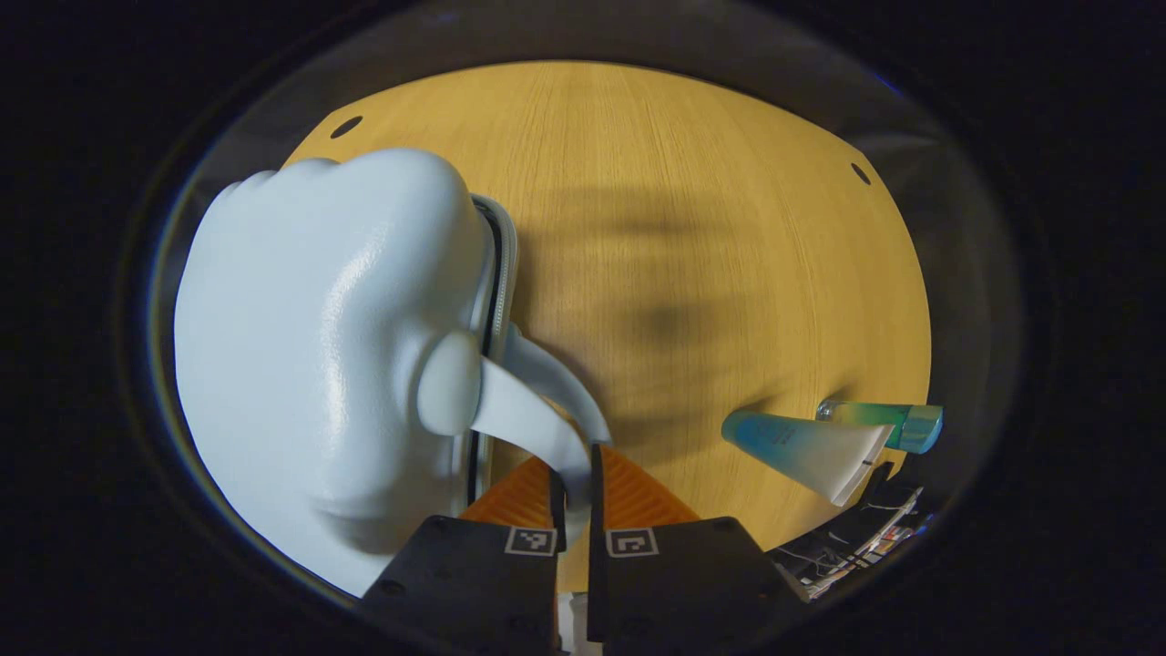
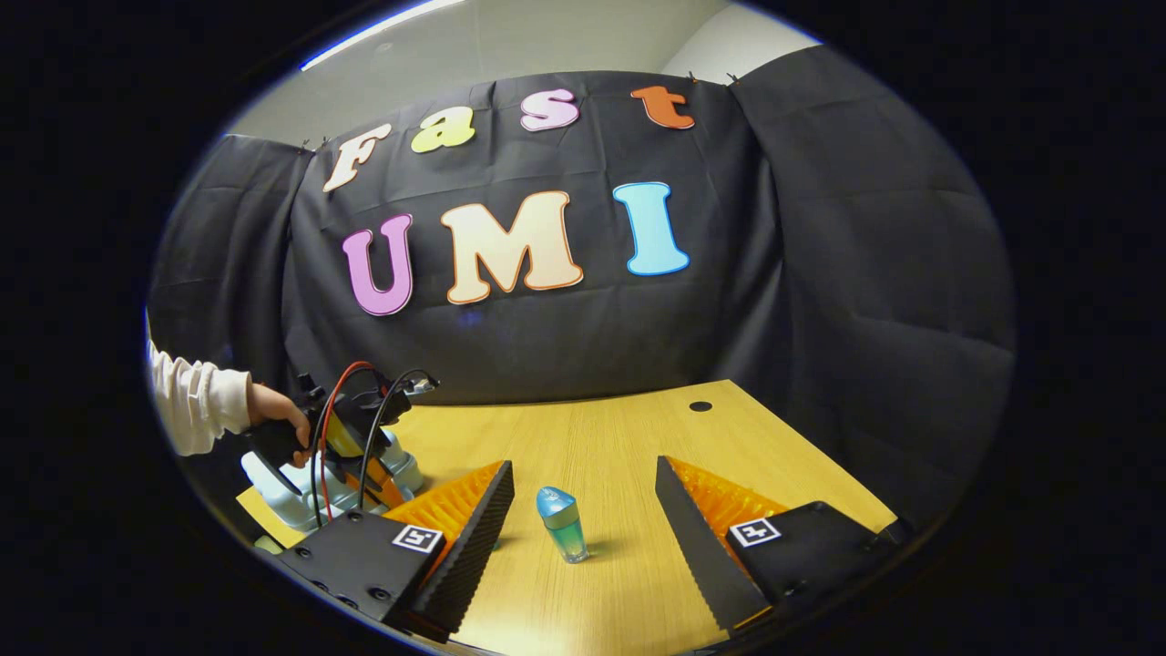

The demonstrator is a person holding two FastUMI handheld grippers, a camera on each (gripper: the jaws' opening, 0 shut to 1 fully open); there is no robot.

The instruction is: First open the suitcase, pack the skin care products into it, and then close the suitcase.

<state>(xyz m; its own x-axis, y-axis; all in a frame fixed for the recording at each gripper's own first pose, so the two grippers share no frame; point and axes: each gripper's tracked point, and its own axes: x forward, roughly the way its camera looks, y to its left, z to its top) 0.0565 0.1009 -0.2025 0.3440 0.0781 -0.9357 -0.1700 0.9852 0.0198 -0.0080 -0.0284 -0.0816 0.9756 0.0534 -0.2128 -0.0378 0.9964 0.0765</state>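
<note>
Gripping: left gripper (image 1: 574,497) is clamping the suitcase (image 1: 319,364) handle (image 1: 533,424) between both fingers, suitcase lying far-left of it.
Waiting: right gripper (image 2: 583,524) is hovering with jaws apart.
Standing: bottle (image 2: 562,523) is sitting upright, centred between those fingers, just beyond; right hand nearer.
Lying: tube (image 1: 806,446) is resting at the table's (image 1: 692,228) near right.

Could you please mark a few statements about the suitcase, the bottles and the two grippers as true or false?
1. The left gripper is closed on the handle of the pale blue suitcase. True.
2. The suitcase lies wide open. False: its shells are together along the zipper line.
3. The right gripper grips the small blue bottle. False: it is open, with the bottle standing upright between its fingers, apart from both.
4. A white-and-blue tube lies on the wooden table. True.
5. A hand holds the left gripper. True.
</note>
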